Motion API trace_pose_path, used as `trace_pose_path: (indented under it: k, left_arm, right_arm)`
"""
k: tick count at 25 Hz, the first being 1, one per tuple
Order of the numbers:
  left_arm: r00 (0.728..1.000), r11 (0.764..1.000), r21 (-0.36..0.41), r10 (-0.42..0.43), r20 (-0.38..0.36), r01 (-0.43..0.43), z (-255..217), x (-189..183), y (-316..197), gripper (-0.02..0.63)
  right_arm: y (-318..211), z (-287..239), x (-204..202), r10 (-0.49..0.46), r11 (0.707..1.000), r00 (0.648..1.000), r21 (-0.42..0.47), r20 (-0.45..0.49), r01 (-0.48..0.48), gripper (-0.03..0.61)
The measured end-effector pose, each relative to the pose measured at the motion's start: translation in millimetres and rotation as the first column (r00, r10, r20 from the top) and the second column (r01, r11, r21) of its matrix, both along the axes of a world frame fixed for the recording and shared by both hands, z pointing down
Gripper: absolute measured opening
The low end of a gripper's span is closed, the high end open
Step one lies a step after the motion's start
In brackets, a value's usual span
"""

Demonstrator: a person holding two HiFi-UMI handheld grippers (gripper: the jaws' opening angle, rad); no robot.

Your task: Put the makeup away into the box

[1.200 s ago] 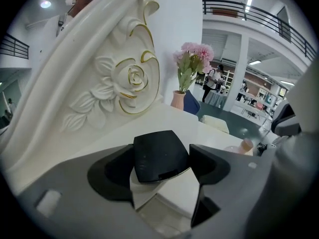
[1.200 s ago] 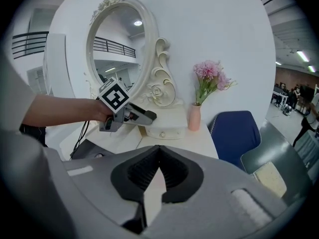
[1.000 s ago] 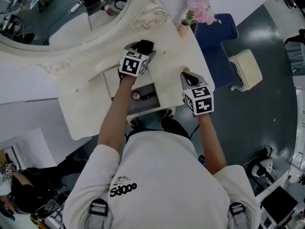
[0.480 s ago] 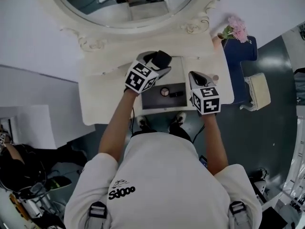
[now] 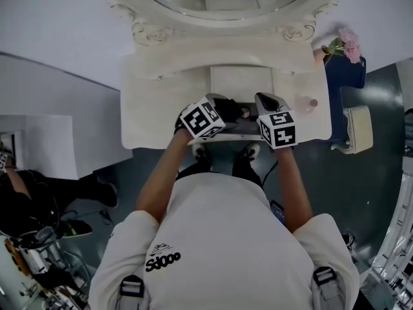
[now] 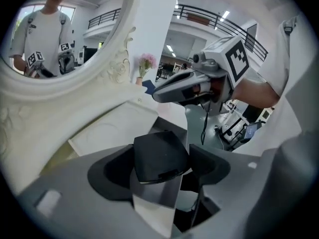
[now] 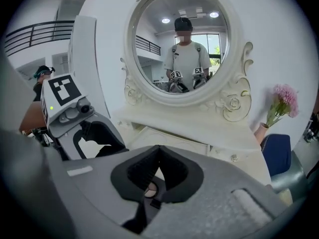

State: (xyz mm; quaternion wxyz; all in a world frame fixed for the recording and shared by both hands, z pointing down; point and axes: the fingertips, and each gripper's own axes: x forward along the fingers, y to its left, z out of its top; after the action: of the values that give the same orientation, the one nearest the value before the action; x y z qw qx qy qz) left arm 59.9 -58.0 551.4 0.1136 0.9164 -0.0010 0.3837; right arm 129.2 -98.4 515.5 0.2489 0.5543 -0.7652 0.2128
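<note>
Nearest to us, the left gripper (image 6: 160,169) has its jaws closed narrowly on a black compact (image 6: 158,152), one dark pad pressing each side of the flat case. The compact sits tilted in the grip, its broad lid facing up toward that gripper's camera and its clasp edge toward us. It looks close to square, so we cannot name a long axis with any confidence. Its underside and the lower part between the pads are hidden. From the head view it hangs over the front of the dressing table (image 5: 161,105), above the open drawer (image 5: 240,132). Most of that drawer is covered by the two grippers and their marker cubes. The right gripper (image 7: 159,169) is just beside the left one, and its jaws are pressed fully together with nothing between them. Below where they meet, a small pinkish round item (image 7: 149,190) shows through the gap, too cut off for us to say what it is beyond likely makeup lying in the drawer. Farther back, a raised white panel sits on the tabletop. Behind it rises the oval mirror (image 7: 177,44) in its carved white frame, reflecting the person holding both grippers. Pink flowers (image 7: 284,101) stand at the table's far right corner, and their vase is only partly visible.
</note>
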Motion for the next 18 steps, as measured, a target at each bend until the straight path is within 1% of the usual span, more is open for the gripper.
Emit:
trace_pose_path:
  k: [2,4,6,8,10,11,14,16,18]
  left_arm:
    - [0.999,1.0,-0.024,0.013,0.032,-0.012,12.6,-1.4,9.6,0.37]
    - [0.996,0.999,-0.035,0.034,0.084,-0.031,26.0,-2.5,16.2,0.37]
    - [0.99,0.997,-0.073,0.051,0.134,-0.041,41.6,-3.3,23.0,0.37]
    - [0.987,0.991,-0.135,0.041,0.153,-0.02,56.0,-1.5,28.9,0.37]
    - [0.986,0.984,-0.177,0.015,0.168,0.015,65.9,0.8,30.6,0.371]
    - [0.983,0.983,-0.181,0.006,0.184,0.028,70.3,1.3,30.2,0.371]
    - [0.969,0.988,-0.152,0.001,0.247,0.038,82.0,2.8,26.6,0.371]
    - [0.961,0.989,-0.143,0.012,0.278,0.029,89.7,6.0,25.6,0.371]
    - [0.948,0.993,-0.117,0.031,0.318,0.007,97.0,8.3,21.9,0.371]
  right_arm:
    - [3.3,6.7,-2.8,0.0,1.0,1.0,-0.017,0.001,0.0,0.002]
    - [6.4,12.2,-3.6,0.004,1.0,1.0,-0.031,0.002,-0.004,0.002]
    - [9.5,16.7,-3.1,0.005,0.999,1.0,-0.043,0.003,-0.004,0.002]
    - [12.7,20.7,-0.7,0.005,0.998,1.0,-0.055,-0.001,-0.005,0.002]
    - [14.5,23.6,3.4,0.006,0.998,1.0,-0.064,-0.007,-0.006,0.002]
    - [14.8,24.7,5.7,0.007,0.998,1.0,-0.067,-0.009,-0.007,0.002]
    - [15.4,28.3,12.5,0.007,0.997,1.0,-0.078,-0.006,-0.007,0.002]
    - [15.3,31.3,16.4,0.006,0.996,1.0,-0.087,-0.003,-0.006,0.002]
    - [13.8,33.5,19.8,0.003,0.996,1.0,-0.093,0.001,-0.003,0.002]
